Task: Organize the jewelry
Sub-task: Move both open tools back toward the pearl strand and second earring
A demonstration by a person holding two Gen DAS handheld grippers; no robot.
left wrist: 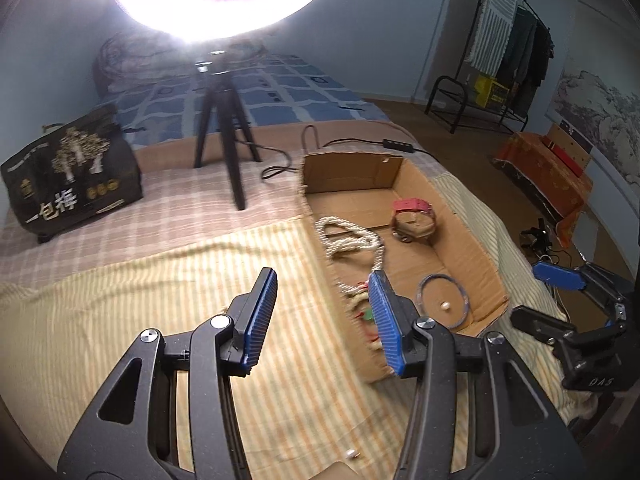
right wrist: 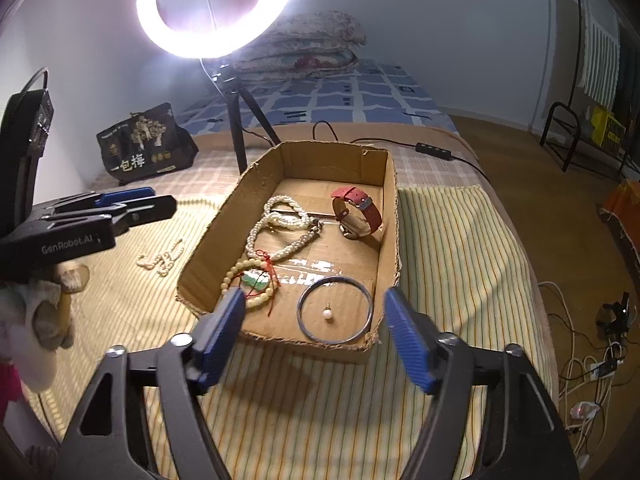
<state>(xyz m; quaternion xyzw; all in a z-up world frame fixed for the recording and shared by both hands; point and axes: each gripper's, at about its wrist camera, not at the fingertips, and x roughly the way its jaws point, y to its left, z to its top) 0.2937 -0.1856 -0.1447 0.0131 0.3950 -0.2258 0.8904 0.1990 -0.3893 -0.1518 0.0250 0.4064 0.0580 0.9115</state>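
A cardboard box point(right wrist: 390, 216) lies on the striped cloth. It holds a pearl necklace point(right wrist: 280, 220), a red-strap watch point(right wrist: 358, 212), a bead bracelet with a green pendant point(right wrist: 250, 280), a metal bangle point(right wrist: 336, 310) and a pearl earring point(right wrist: 328, 314). A loose pearl strand point(right wrist: 162, 258) lies on the cloth left of the box. My left gripper point(left wrist: 324, 320) is open and empty at the box's left side. My right gripper point(right wrist: 316, 340) is open and empty at the box's near edge. A small pearl point(left wrist: 351, 454) lies on the cloth by my left gripper.
A ring light on a black tripod point(right wrist: 240, 128) stands behind the box, with a cable and switch point(right wrist: 434, 148). A dark printed bag point(right wrist: 146, 144) sits at the back left. The bed edge drops to the floor point(right wrist: 540, 220) on the right, with cables point(right wrist: 592, 368).
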